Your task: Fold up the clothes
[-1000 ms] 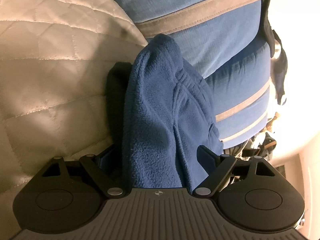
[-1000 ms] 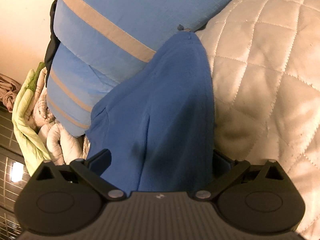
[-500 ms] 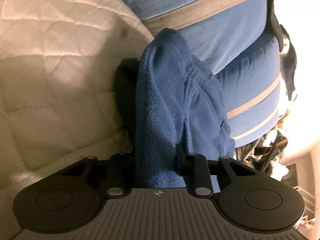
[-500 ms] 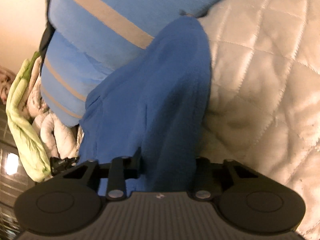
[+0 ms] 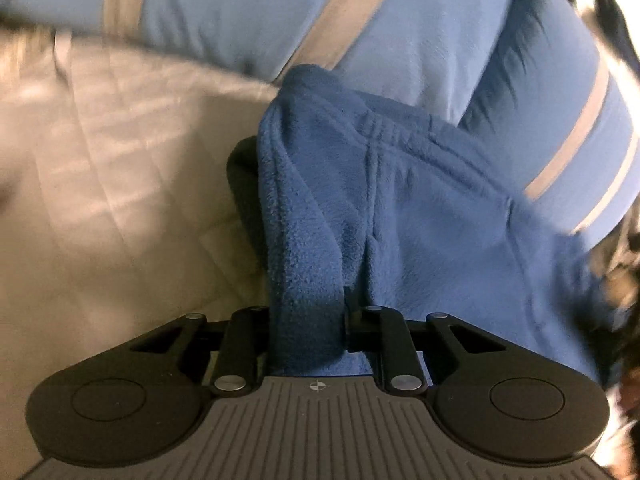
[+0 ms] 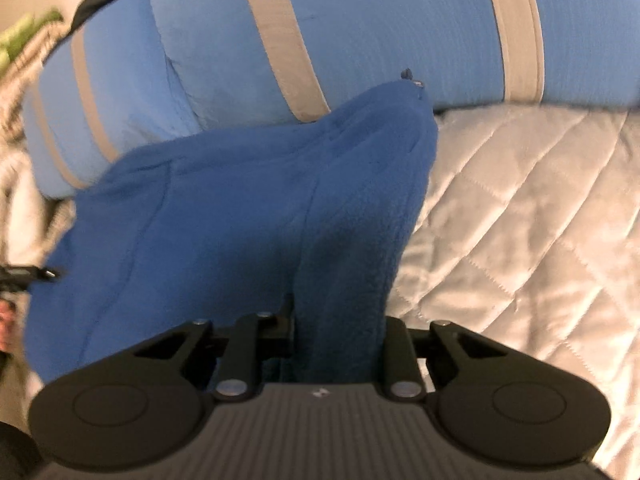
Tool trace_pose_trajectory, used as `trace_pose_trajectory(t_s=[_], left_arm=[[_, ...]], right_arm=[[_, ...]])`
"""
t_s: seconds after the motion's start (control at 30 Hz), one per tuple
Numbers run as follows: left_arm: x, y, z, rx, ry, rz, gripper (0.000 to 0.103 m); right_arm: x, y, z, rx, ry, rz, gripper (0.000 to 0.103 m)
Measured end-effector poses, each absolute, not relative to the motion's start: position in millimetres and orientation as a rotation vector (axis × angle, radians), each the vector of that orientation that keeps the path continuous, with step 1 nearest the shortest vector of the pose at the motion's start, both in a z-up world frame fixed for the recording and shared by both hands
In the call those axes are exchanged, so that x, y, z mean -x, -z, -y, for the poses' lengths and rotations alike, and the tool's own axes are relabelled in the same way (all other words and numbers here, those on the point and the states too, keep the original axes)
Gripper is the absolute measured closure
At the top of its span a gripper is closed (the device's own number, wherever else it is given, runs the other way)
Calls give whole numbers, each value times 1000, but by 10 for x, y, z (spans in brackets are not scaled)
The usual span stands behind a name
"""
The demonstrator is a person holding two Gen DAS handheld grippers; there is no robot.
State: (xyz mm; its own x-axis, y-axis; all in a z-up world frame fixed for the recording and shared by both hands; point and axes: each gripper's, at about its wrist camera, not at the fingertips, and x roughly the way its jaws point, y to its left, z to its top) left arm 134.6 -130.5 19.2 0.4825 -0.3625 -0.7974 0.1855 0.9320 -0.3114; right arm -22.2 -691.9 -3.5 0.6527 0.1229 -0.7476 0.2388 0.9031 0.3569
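On the quilted cream bedspread [image 6: 520,220], your left tongs [image 5: 306,320] and right tongs [image 6: 340,320] are closing on opposite bunched edges of the dark blue fleece garment [image 5: 400,220], which stretches between them.

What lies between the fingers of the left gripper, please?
A bunched fold of the blue fleece garment, pinched as the left gripper closes; the left wrist view shows it.

Cream quilted cover [image 6: 520,216]; light-blue bedding with beige stripes [image 6: 380,32] behind it; green cloth [image 6: 24,36] at far left
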Motion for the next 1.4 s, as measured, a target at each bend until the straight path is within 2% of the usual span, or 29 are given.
trace_pose_trajectory(t_s=[0.3,0.97,1.4], left_arm=[[-1109,-422,1762,-108,175,-909,81],[-922,-1170,1787,-90,98,-713,83],[-778,-1308,1674,-84,74,-669,82]], right_arm=[[171,-149,6545,-254,249,-881,83],[351,-992,6226,-151,318,-707,84],[355,-1274,5966,-92,340,-637,84]])
